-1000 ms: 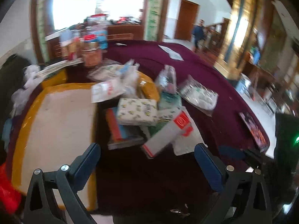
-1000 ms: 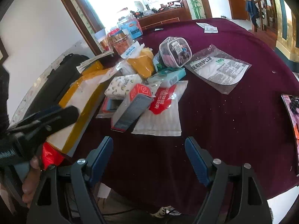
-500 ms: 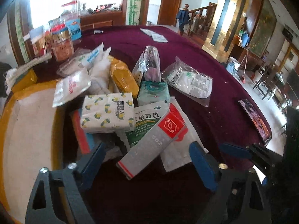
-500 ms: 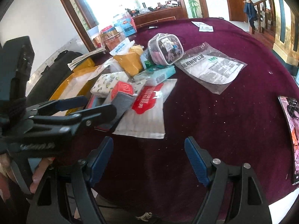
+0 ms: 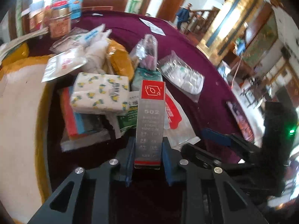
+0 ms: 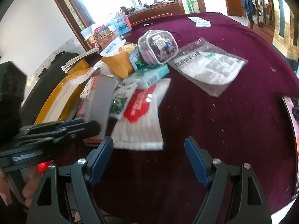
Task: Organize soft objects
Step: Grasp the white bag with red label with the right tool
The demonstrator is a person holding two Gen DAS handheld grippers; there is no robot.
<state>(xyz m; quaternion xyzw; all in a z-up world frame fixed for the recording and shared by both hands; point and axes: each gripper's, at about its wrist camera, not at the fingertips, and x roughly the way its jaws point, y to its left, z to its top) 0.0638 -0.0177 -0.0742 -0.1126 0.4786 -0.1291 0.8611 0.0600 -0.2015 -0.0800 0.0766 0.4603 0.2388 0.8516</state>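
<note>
A pile of soft packets lies on the maroon tablecloth (image 6: 224,121). It holds a lemon-print tissue pack (image 5: 101,93), a teal tissue pack (image 6: 149,74), a yellow bag (image 5: 121,63) and a clear zip pouch (image 6: 158,46). A tall grey box with a red top marked 502 (image 5: 149,119) stands between the pads of my left gripper (image 5: 147,158), whose jaws are closing and touch both its sides. The right wrist view shows the same box (image 6: 101,100) tilted over the pile. My right gripper (image 6: 148,141) is open above the near edge of a white packet with a red label (image 6: 140,115).
A flat yellow-edged mailer (image 5: 18,112) lies left of the pile. A clear mask packet (image 6: 209,65) lies to the right, and a magazine (image 6: 293,130) sits at the table's right edge. Jars and boxes (image 6: 104,35) stand at the back. A person (image 5: 184,15) stands far off by the stairs.
My left gripper has dropped in toward the pile and its jaws have come together on the 502 box, which now stands up between them. My right gripper has drifted slightly and stayed open.
</note>
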